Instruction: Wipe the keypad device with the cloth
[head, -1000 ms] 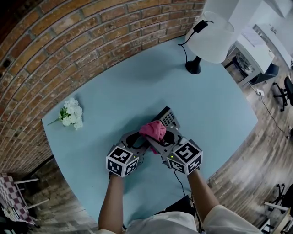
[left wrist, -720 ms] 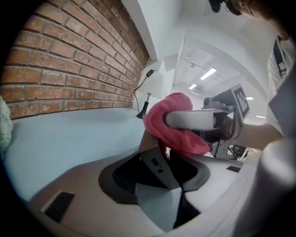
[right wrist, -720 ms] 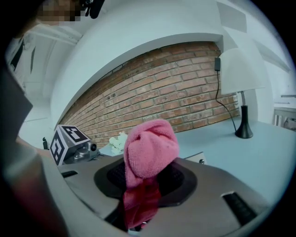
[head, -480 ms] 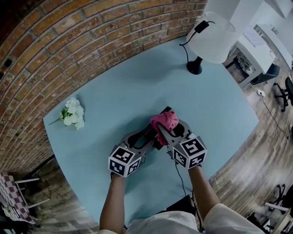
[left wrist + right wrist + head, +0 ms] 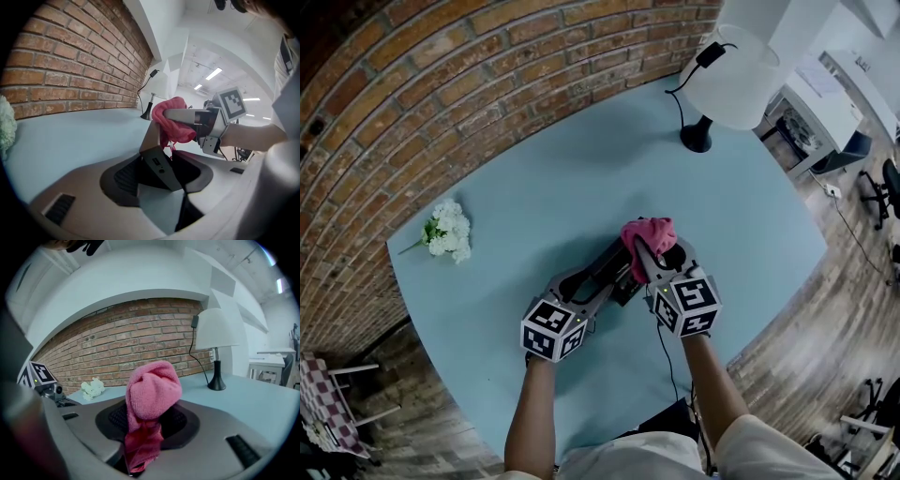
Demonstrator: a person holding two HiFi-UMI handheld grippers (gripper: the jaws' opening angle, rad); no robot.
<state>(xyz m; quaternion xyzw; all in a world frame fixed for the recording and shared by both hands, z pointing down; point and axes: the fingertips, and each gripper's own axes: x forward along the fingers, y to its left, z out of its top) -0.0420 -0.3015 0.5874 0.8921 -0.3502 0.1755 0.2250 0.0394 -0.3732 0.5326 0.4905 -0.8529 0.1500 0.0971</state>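
Observation:
The keypad device (image 5: 615, 257) is a dark slab tilted up off the light blue table (image 5: 534, 202). My left gripper (image 5: 612, 274) is shut on its near end; in the left gripper view the device (image 5: 158, 164) stands clamped between the jaws of the left gripper (image 5: 168, 161). A bunched pink cloth (image 5: 649, 232) covers the device's far end, where the keys are hidden. My right gripper (image 5: 650, 253) is shut on that cloth. The right gripper view shows the cloth (image 5: 152, 392) bulging above the right gripper (image 5: 149, 425) and a fold hanging down between the jaws.
A white lamp (image 5: 727, 75) with a black base and cord stands at the table's far right. A small bunch of white flowers (image 5: 447, 232) lies at the left near the brick wall (image 5: 441, 84). A thin black cable (image 5: 668, 361) runs off the near table edge.
My right gripper has carried the pink cloth up and to the right along the device, from its near part onto the keypad end, which is now covered. The left gripper has held still.

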